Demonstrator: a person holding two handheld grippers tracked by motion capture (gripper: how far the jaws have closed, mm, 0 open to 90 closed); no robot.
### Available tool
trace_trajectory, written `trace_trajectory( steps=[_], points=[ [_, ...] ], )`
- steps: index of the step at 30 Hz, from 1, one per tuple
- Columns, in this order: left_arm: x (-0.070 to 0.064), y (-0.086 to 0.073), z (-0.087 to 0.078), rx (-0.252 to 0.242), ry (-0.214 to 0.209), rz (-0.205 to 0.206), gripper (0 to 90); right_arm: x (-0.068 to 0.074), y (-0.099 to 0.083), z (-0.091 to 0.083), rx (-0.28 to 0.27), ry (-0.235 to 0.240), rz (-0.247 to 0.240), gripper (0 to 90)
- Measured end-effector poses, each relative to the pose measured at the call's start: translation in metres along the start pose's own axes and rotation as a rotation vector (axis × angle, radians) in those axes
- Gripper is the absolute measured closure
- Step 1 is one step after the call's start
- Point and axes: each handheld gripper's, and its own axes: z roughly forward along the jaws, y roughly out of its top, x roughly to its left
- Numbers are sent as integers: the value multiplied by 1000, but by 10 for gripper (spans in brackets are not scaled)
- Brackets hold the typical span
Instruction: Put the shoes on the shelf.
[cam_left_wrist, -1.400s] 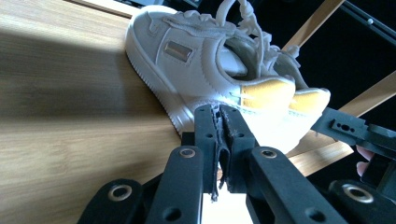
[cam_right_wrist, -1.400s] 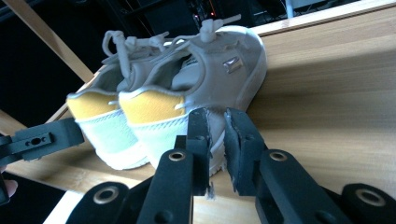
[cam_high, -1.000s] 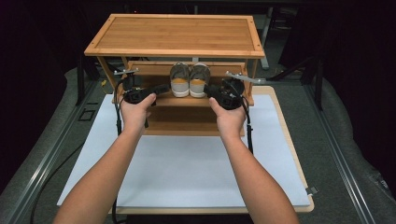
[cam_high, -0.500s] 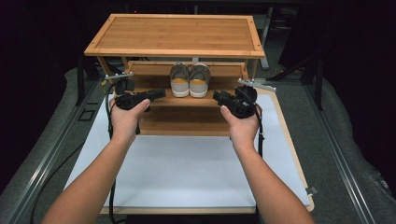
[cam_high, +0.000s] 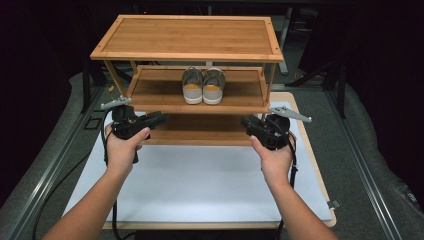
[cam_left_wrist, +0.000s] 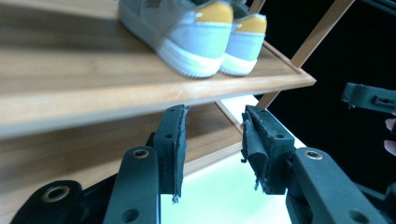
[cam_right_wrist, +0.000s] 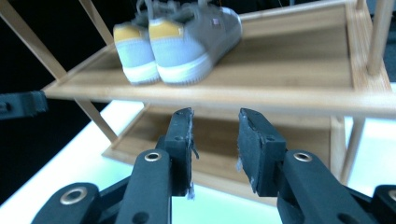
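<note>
A pair of grey, yellow-heeled sneakers (cam_high: 202, 86) sits on a bamboo rack's middle shelf (cam_high: 150, 90). Left gripper (cam_high: 159, 119) and right gripper (cam_high: 248, 125) are held spread, empty — the shelf edge could be struck if raised carelessly.

A three-tier bamboo shoe rack (cam_high: 186, 37) stands at the far end of the white-topped worktop (cam_high: 200, 185). A pair of grey, yellow-heeled sneakers (cam_high: 203, 85) sits side by side on its middle shelf, near the centre. The left claw (cam_high: 161, 119) is near the rack's left front, the right claw (cam_high: 246, 123) near its right front, well apart.
</note>
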Motion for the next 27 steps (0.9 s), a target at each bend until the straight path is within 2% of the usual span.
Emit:
trace_trajectory(
  steps=[5,6,12,14,25,27],
  points=[
    [4,-22,-6,9,16,16,578,-3,-25,-8,13,-8,-15,651],
    [4,-22,-6,9,16,16,560,-3,-25,-8,13,-8,-15,651],
    [4,-46,-13,8,22,44,540,-10,-61,-11,21,3,28,647],
    [4,-56,-16,7,24,53,538,-12,-71,-12,42,7,35,645],
    [18,-109,-24,82,56,90,525,-29,-120,-16,96,-30,24,621],
    [22,-117,-23,80,55,75,523,-32,-126,-16,104,-24,34,612]
  ],
)
